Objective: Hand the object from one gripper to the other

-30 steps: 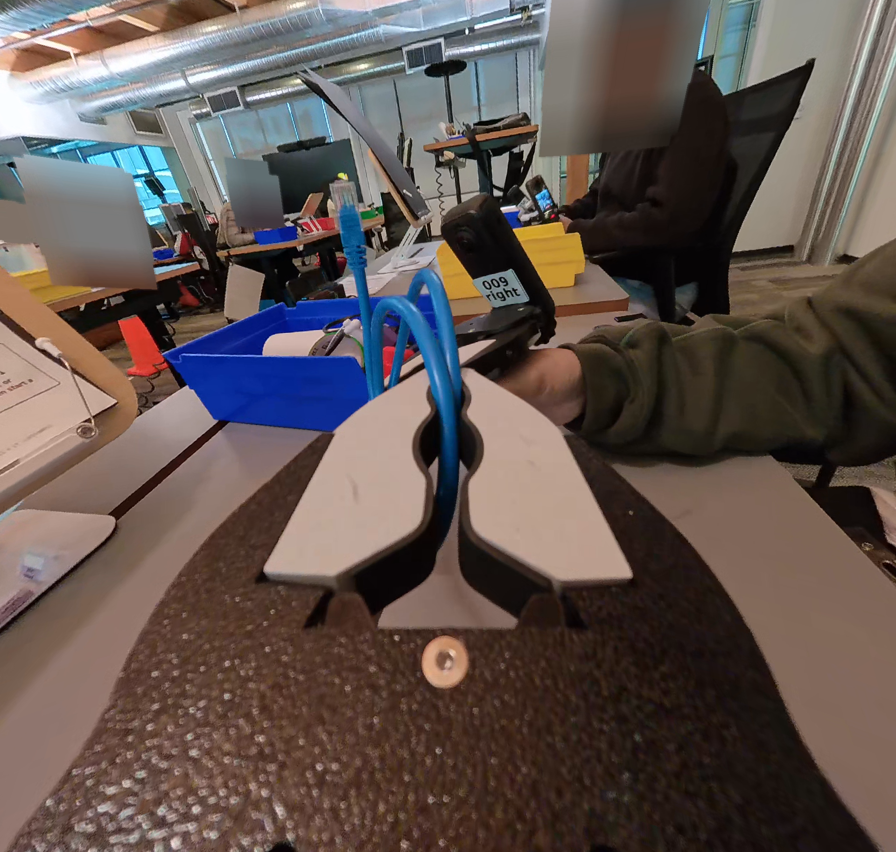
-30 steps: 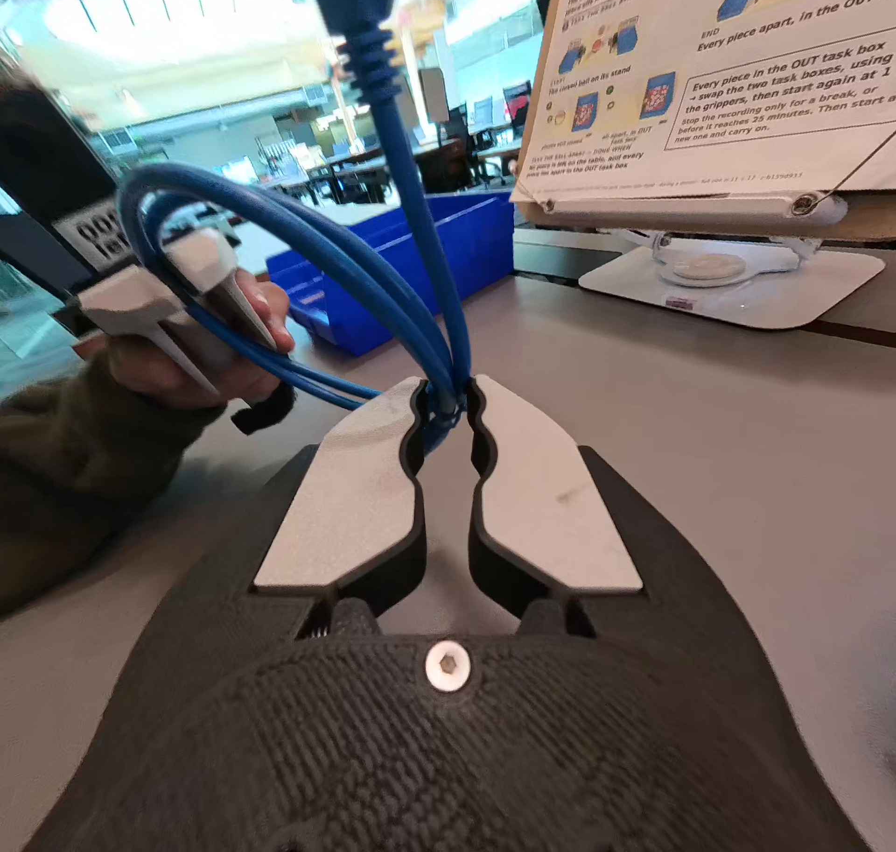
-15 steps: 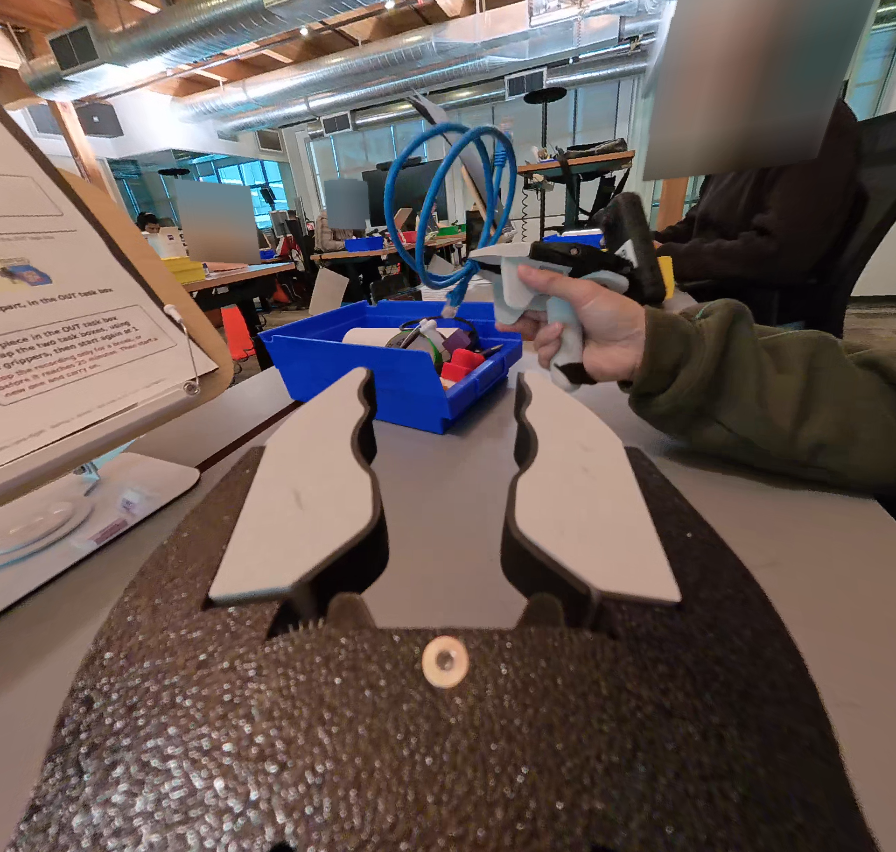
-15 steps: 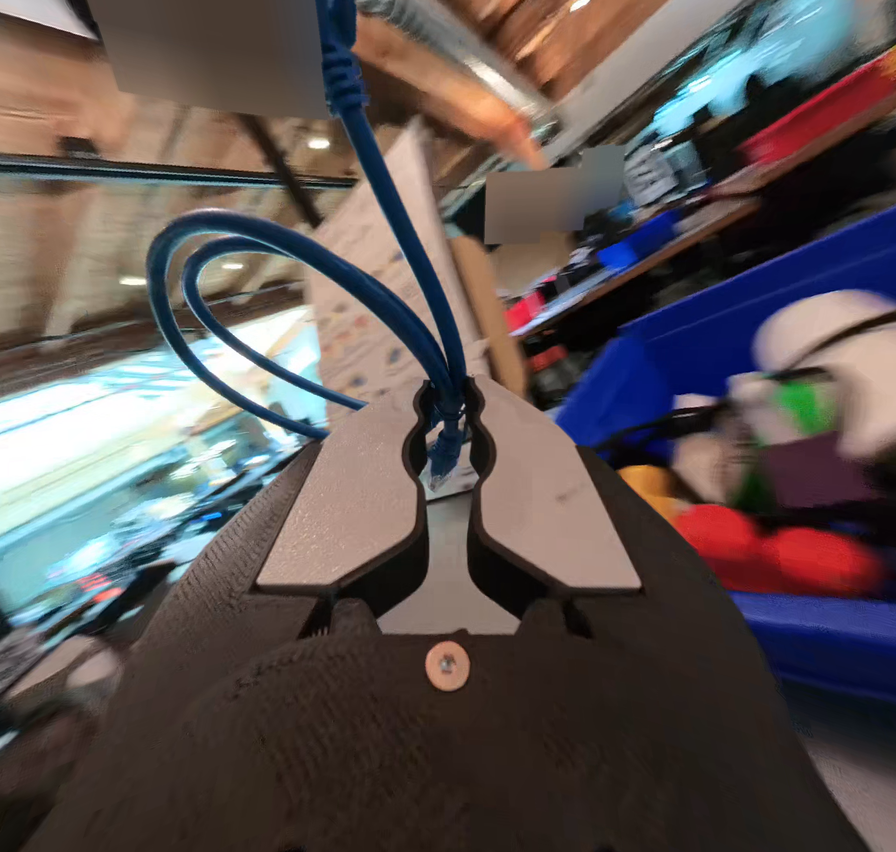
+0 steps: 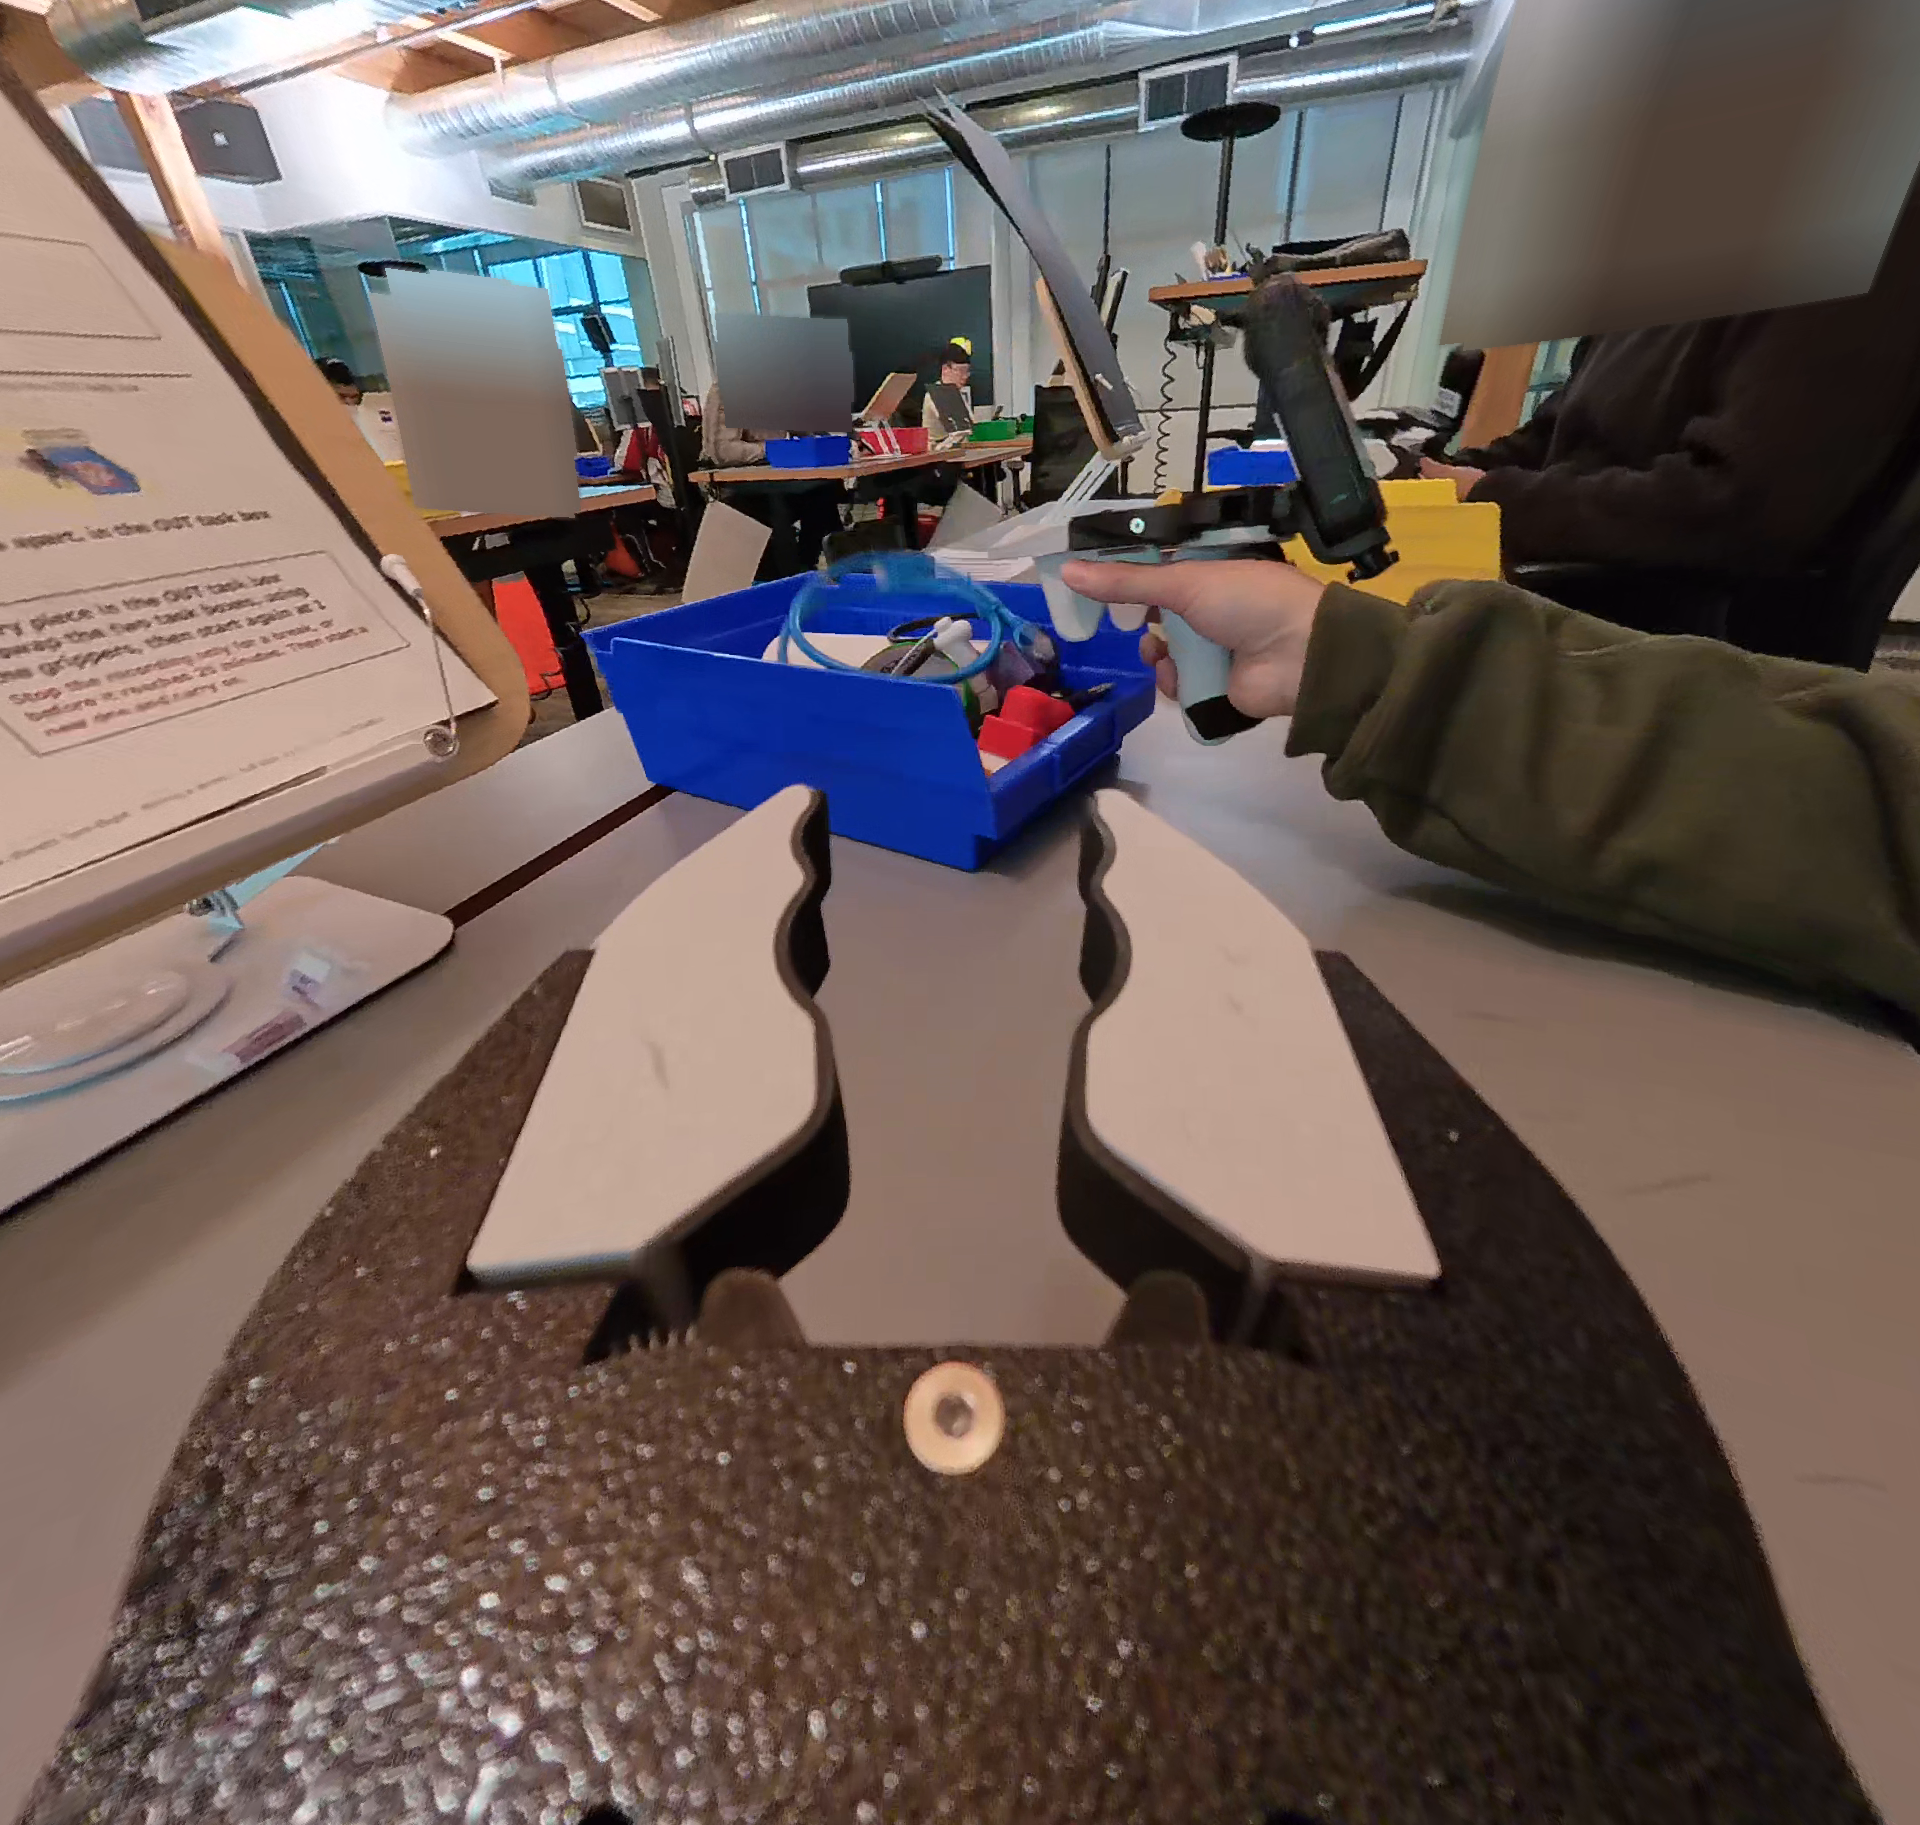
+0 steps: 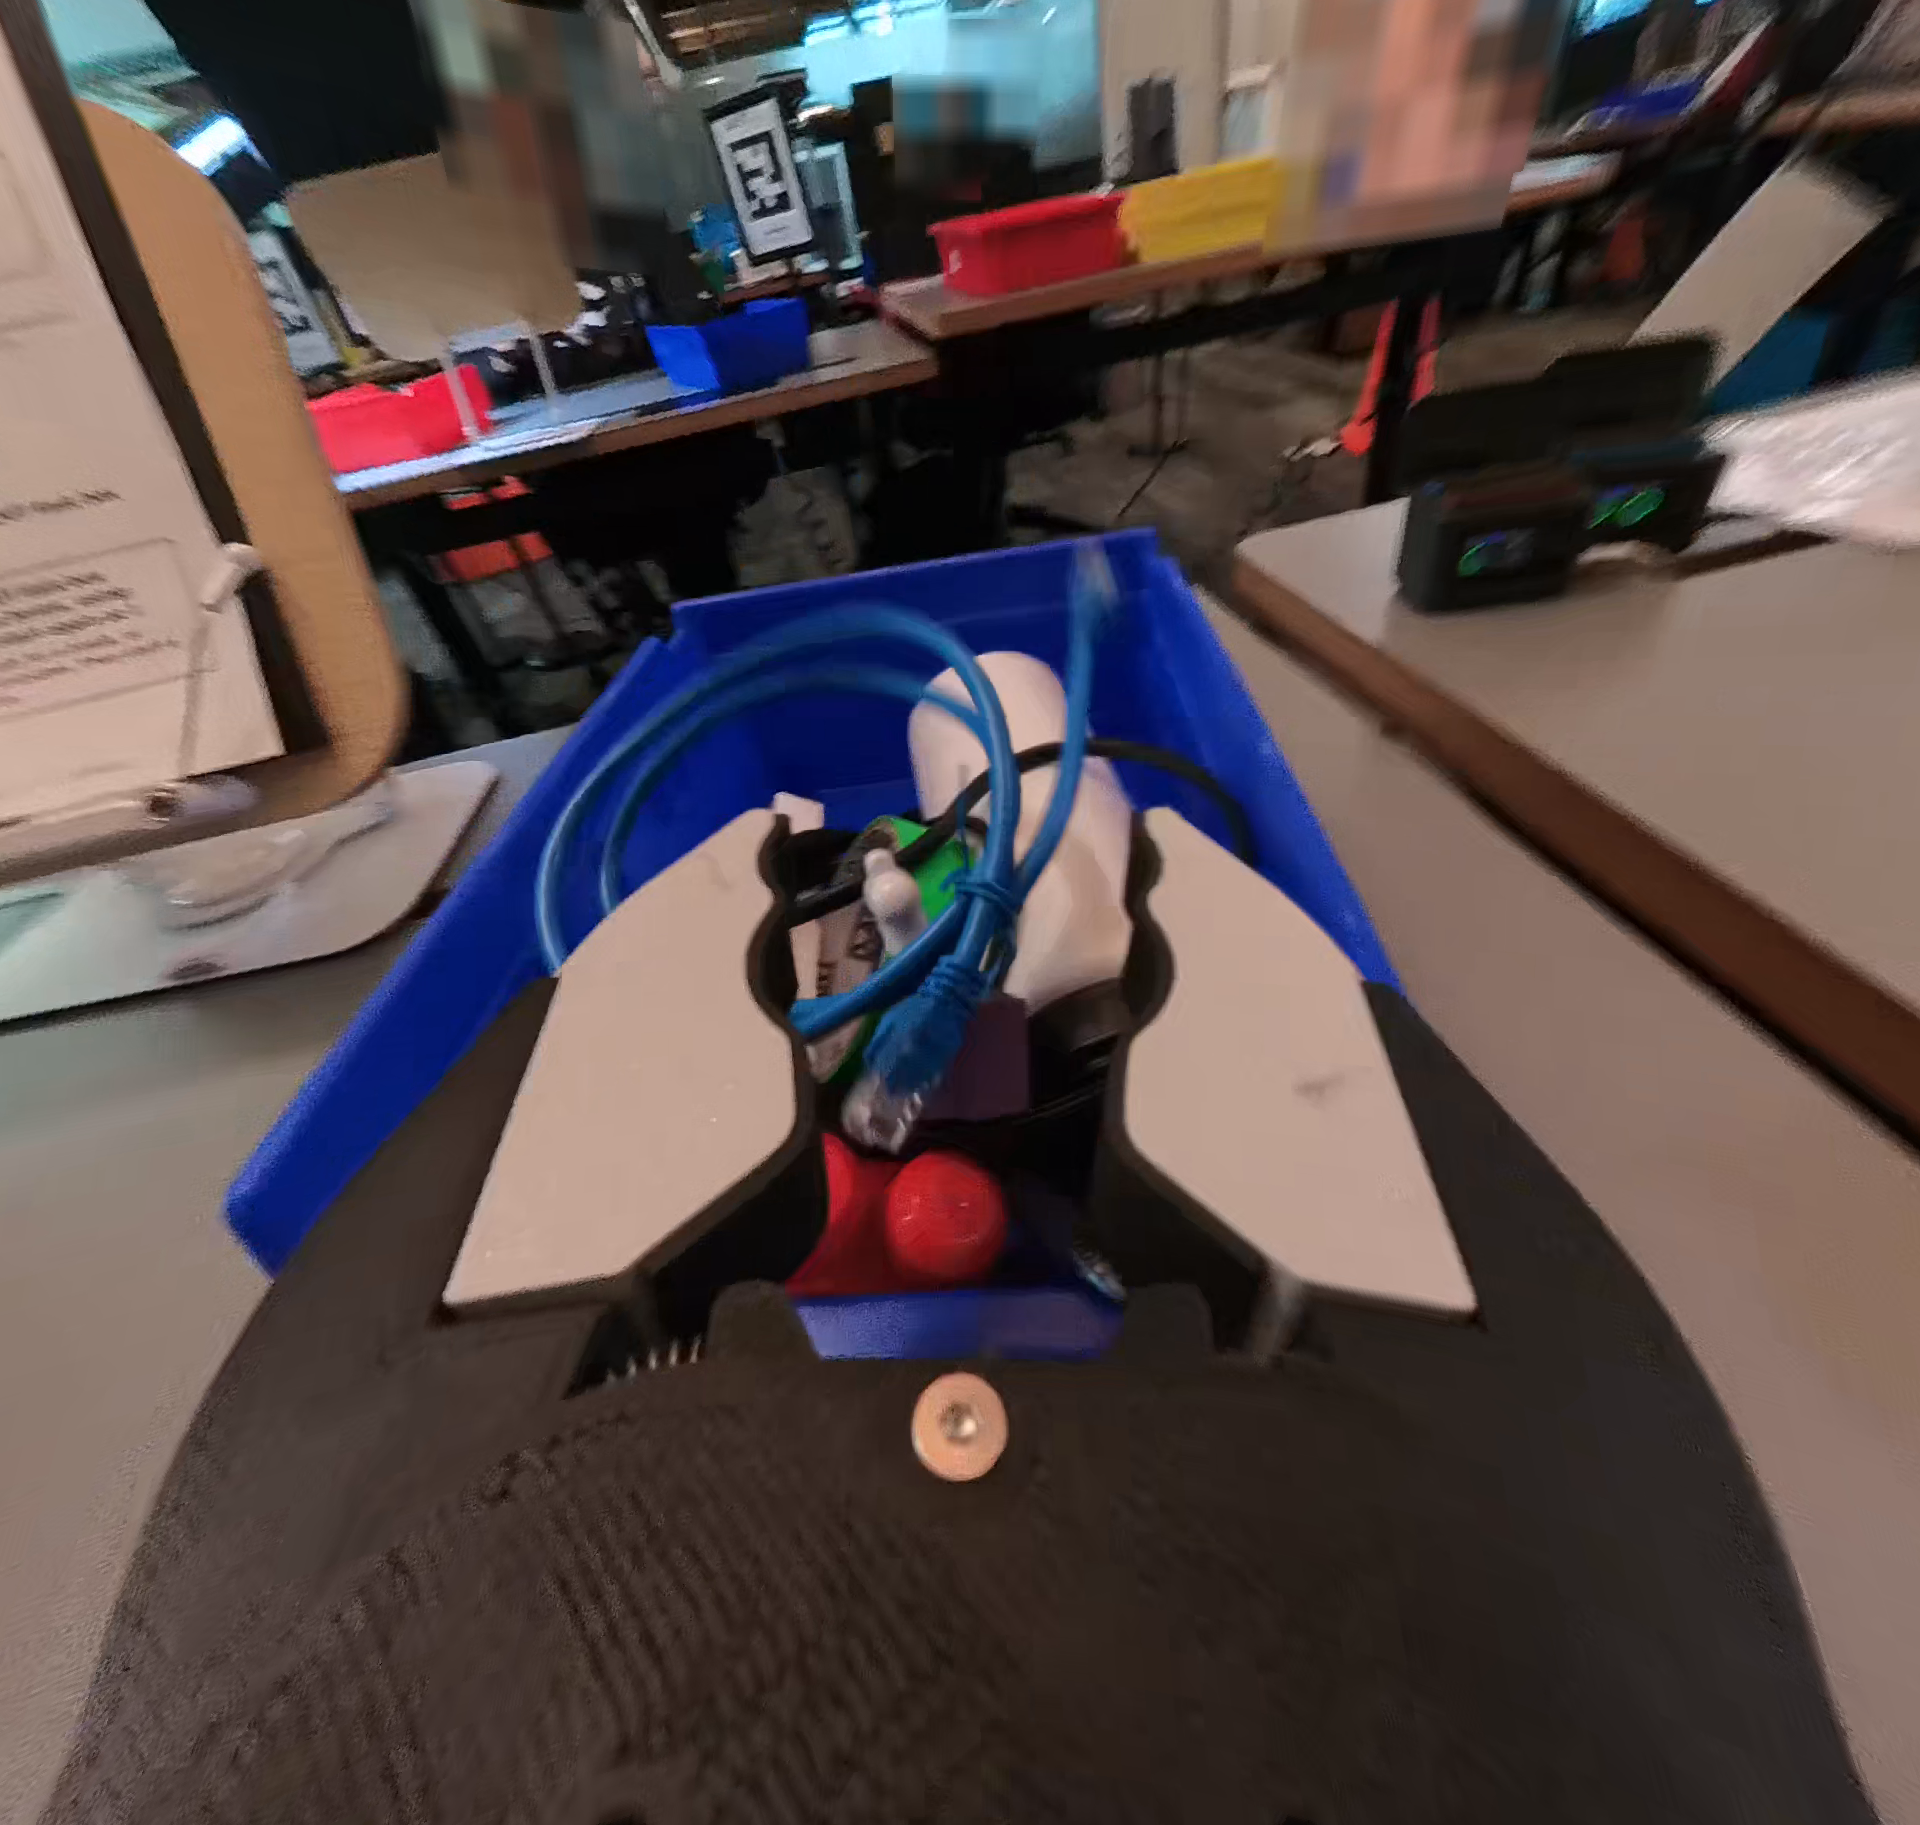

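A coiled blue network cable lies loose in the blue bin, on top of the other items there. My right gripper is open and empty, above the bin's near end, its jaws either side of the cable's plug. In the left wrist view the cable shows blurred over the bin, with the right gripper held by a hand just right of it. My left gripper is open and empty over the grey table, short of the bin.
The bin also holds a white cylinder, red pieces, a purple block and a green item. A clipboard stand with an instruction sheet is at the left. A green-sleeved arm crosses the right. Another table stands right. My right fingertips sit around 35 centimetres from my left ones.
The left gripper let go of the cable and drew back open. The right gripper carried the cable over the blue bin, then opened, and the cable now lies in the bin.
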Demonstrator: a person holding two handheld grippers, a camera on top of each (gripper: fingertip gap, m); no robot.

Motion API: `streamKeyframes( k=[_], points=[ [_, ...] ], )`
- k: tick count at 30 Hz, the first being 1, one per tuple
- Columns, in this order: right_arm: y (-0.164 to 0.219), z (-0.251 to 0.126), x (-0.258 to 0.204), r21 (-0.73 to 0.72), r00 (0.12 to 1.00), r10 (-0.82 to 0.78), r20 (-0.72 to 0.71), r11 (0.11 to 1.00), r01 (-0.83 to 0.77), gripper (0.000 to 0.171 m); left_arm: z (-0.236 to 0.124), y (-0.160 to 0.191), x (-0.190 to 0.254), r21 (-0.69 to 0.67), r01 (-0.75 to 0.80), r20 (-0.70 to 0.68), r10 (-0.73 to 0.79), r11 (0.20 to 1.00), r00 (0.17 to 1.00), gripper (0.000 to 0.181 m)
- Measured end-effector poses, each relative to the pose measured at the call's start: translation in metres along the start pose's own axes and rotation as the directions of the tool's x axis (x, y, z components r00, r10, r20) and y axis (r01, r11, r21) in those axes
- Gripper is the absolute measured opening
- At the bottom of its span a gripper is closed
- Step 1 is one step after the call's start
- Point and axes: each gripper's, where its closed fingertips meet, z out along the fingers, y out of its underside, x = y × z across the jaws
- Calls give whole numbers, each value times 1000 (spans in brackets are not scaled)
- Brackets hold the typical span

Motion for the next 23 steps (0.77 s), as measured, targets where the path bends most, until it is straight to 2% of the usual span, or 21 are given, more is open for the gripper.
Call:
streamKeyframes(
  k=[3, 6, 8, 10, 12, 14, 16, 18, 20, 21, 23],
  points=[
    [-10, -8, -4, 48, 995, -102, -7, 994, 103, 70, -2, -1, -7, 12, 38, 29, -39, 999, 999, 44],
    [-15, -16, -11, 105, 995, -89, 44, 991, 84, 82, -5, -1, -17, 13, 52, 81, -53, 999, 995, 44],
    [-12, -21, -15, 110, 990, -136, 47, 985, 130, 95, -11, -7, -29, 28, 51, 147, -55, 998, 988, 43],
    [-17, -33, -28, 183, 975, -219, 45, 961, 208, 97, -26, -13, -50, 22, 49, 259, -53, 999, 964, 40],
    [-29, -49, -50, 298, 949, -314, 39, 910, 289, 94, -56, -19, -85, -24, 89, 448, -69, 996, 891, 37],
    [-37, -64, -82, 400, 914, -394, 95, 856, 328, 88, -100, -21, -121, -93, 167, 633, -71, 981, 771, 35],
    [-33, -72, -112, 436, 882, -427, 200, 845, 311, 85, -141, -14, -145, -222, 211, 709, 9, 952, 705, 37],
    [-21, -79, -145, 433, 827, -436, 354, 861, 268, 85, -178, 11, -167, -421, 319, 723, 102, 849, 683, 44],
    [-5, -90, -178, 434, 743, -459, 486, 866, 251, 80, -213, 42, -184, -592, 476, 713, 148, 650, 685, 54],
    [4, -95, -192, 434, 706, -474, 527, 864, 257, 78, -227, 54, -192, -635, 532, 713, 160, 559, 683, 52],
    [22, -100, -212, 430, 665, -502, 553, 856, 288, 81, -240, 72, -206, -667, 595, 712, 148, 447, 687, 50]
  ],
)
